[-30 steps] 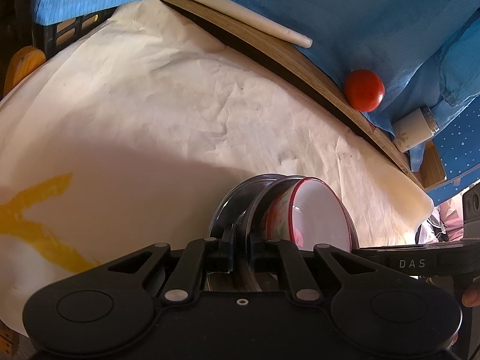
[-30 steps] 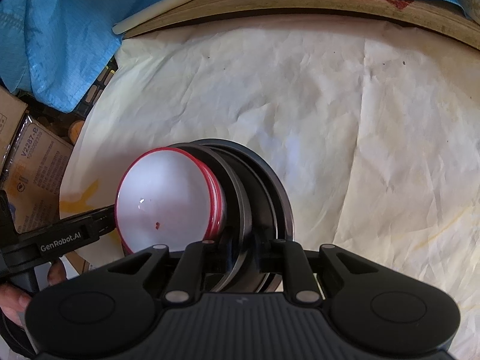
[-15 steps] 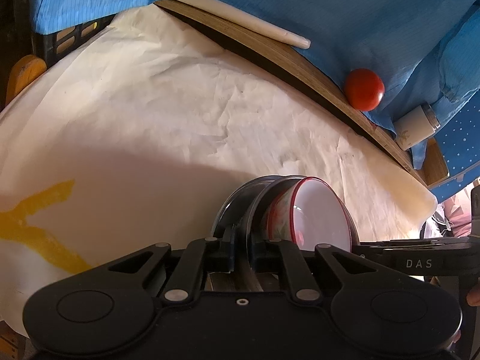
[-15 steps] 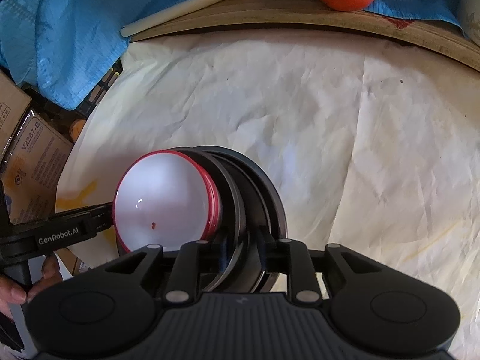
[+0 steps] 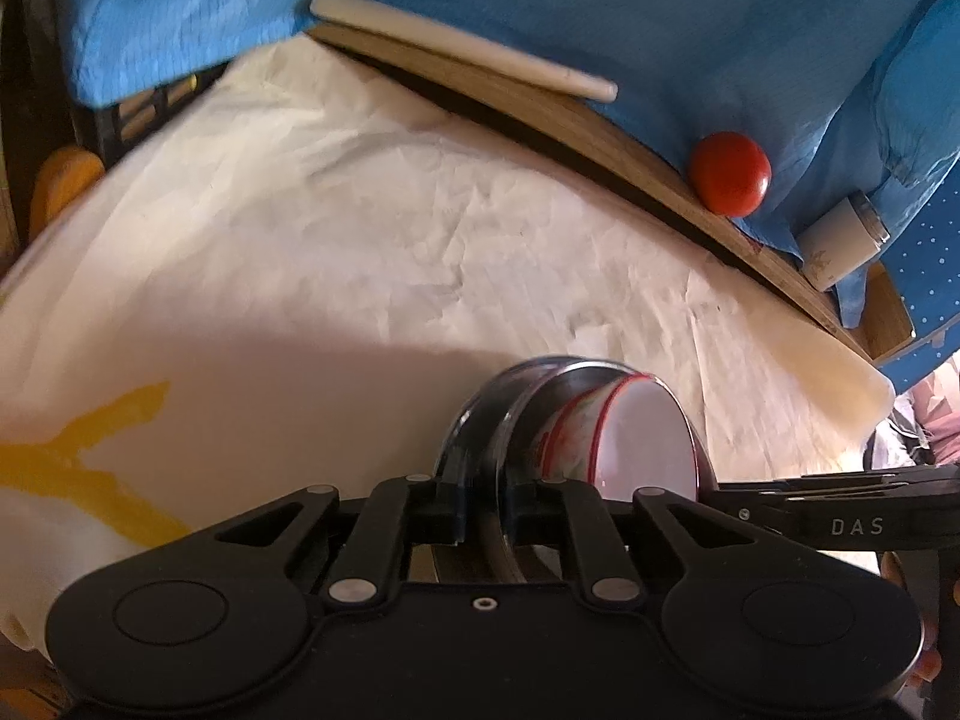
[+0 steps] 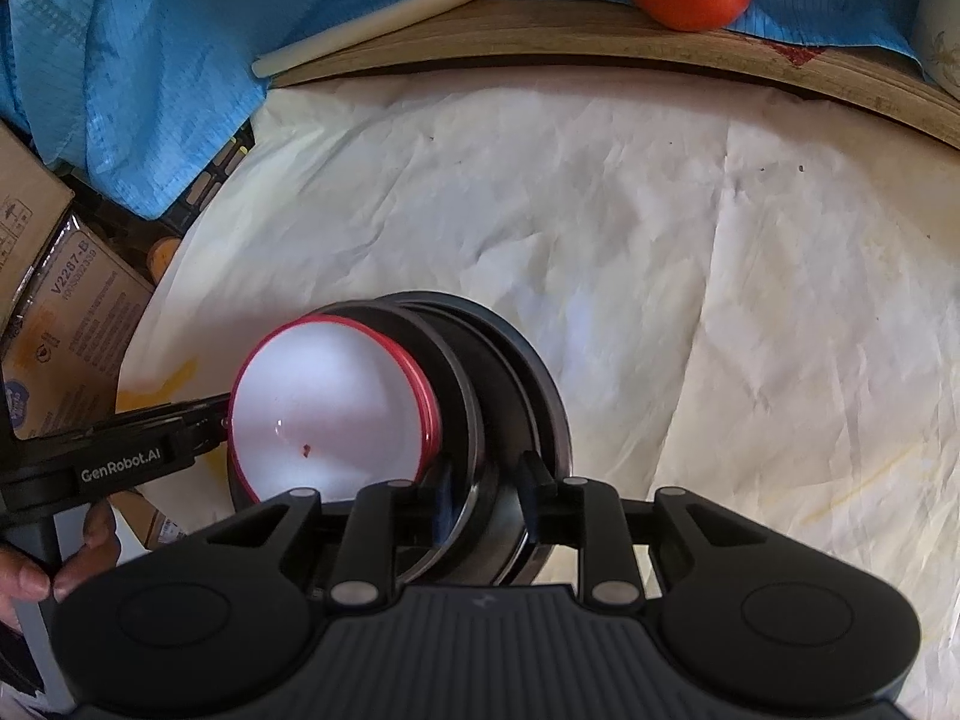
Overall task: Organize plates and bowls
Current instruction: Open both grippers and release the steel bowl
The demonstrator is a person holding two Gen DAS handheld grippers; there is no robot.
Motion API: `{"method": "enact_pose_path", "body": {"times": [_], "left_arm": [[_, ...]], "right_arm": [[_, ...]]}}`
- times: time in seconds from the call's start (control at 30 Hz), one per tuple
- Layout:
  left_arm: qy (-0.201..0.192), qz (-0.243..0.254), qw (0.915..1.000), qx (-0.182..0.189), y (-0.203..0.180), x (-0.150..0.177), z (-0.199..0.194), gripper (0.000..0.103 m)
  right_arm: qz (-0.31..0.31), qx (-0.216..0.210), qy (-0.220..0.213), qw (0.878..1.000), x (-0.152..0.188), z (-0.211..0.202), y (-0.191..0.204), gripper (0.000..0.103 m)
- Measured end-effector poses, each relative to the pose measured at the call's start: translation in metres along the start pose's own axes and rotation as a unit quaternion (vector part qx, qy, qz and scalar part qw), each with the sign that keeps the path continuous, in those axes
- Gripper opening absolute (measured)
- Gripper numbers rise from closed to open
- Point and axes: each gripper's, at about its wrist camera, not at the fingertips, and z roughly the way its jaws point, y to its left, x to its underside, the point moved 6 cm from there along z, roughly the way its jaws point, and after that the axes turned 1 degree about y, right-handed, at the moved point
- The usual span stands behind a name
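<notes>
Crumpled white paper (image 5: 360, 240) covers the work surface, with a yellow streak (image 5: 78, 462) at 9 o'clock in the left wrist view. At 6 o'clock in both views a stack of dark glossy round plates (image 5: 528, 396) stands on edge over the paper. A smooth white bowl with a thin red rim (image 5: 648, 444) is nested against the face of the stack. The bowl lies on its side, its axis about level. Its mouth faces 3 o'clock in the left view and opens toward the lens at 8 o'clock in the right view. Only the right view shows the bowl's pale inside, marked with a small red speck. The left gripper (image 5: 483, 516) is clamped on the rim of one plate, its black pads nearly together. The right gripper (image 6: 489, 483) has just been opening. Its jaws stand apart with two plate rims between them, and the pads look clear of the rims. Each view shows the other tool reaching in from the side. The right view alone shows a person's hand (image 6: 36, 576) at 8 o'clock and printed cardboard boxes (image 6: 66, 300) at 9 o'clock. A curved wooden board edge (image 5: 540, 114) borders the far side of the paper, with wrinkled blue cloth (image 5: 600, 0) beyond it. On the cloth lie a long white stick (image 5: 456, 54) at 12 o'clock, a round red tomato (image 5: 729, 174) at 2 o'clock and a white cylindrical container (image 5: 840, 240) just beside the tomato.
</notes>
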Motion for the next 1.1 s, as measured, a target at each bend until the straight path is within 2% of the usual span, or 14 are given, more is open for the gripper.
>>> {"method": "enact_pose_path", "body": {"times": [0.03, 0.1, 0.13, 0.3, 0.33, 0.4, 0.5, 0.67, 0.8, 0.93, 1.1], "left_arm": [[-0.001, 0.001, 1.0, -0.002, 0.0, -0.001, -0.001, 0.015], [-0.007, 0.001, 1.0, -0.001, 0.0, -0.001, -0.003, 0.016], [-0.008, 0.0, 1.0, 0.0, 0.001, -0.002, -0.003, 0.016], [-0.017, -0.003, 0.9999, 0.002, 0.002, -0.002, -0.007, 0.021], [-0.02, -0.002, 0.9998, -0.004, 0.002, -0.002, -0.008, 0.034], [-0.04, 0.003, 0.9989, -0.026, 0.003, -0.004, -0.012, 0.05], [-0.055, 0.001, 0.9983, -0.022, 0.005, -0.006, -0.019, 0.052], [-0.077, 0.005, 0.9964, -0.036, 0.006, -0.005, -0.026, 0.059], [-0.099, 0.007, 0.9942, -0.041, 0.007, 0.0, -0.033, 0.071], [-0.12, 0.011, 0.9916, -0.046, 0.006, 0.007, -0.041, 0.08], [-0.146, 0.031, 0.9867, -0.064, 0.001, 0.019, -0.053, 0.087]], "right_arm": [[0.001, 0.001, -0.002, 1.0, 0.0, -0.001, 0.0, 0.037], [-0.006, 0.025, -0.02, 0.999, -0.001, -0.008, -0.001, 0.058], [-0.009, 0.031, -0.028, 0.999, -0.001, -0.01, -0.001, 0.062], [-0.001, 0.022, -0.037, 0.999, 0.0, -0.016, -0.003, 0.063], [-0.001, 0.023, -0.038, 0.999, 0.0, -0.016, -0.003, 0.063], [-0.002, 0.023, -0.039, 0.999, 0.002, -0.017, -0.002, 0.063], [-0.003, 0.011, -0.045, 0.999, 0.004, -0.021, 0.0, 0.071], [-0.011, 0.006, -0.059, 0.998, 0.008, -0.027, 0.006, 0.076], [-0.008, -0.003, -0.08, 0.997, 0.013, -0.033, 0.007, 0.083], [-0.005, -0.01, -0.098, 0.995, 0.02, -0.039, 0.006, 0.085], [-0.001, -0.02, -0.12, 0.993, 0.032, -0.044, 0.005, 0.089]]}}
